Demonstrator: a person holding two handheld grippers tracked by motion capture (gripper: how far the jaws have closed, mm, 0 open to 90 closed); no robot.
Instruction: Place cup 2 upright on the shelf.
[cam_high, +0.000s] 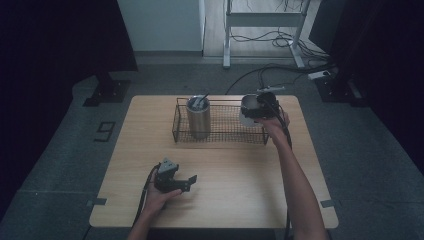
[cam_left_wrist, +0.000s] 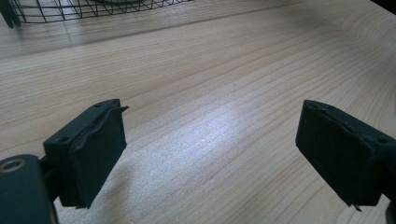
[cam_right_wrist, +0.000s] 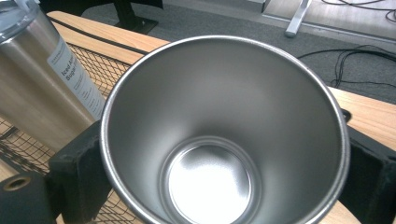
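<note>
The steel cup (cam_right_wrist: 224, 135) is sitting clamped in the right gripper (cam_high: 260, 111) over the wire basket's (cam_high: 220, 131) right end at upper centre, seemingly being placed, needing a gentle lowering, while the left gripper (cam_left_wrist: 210, 158) is resting open on the worktop (cam_left_wrist: 224, 70).

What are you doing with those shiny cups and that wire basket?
A person holds a gripper in each hand at a wooden table. The right gripper is shut on an open steel cup and holds it at the right end of the wire basket. A lidded steel tumbler with a label stands in the basket's left part. The left gripper rests near the table's front, jaws apart, with nothing between them.
</note>
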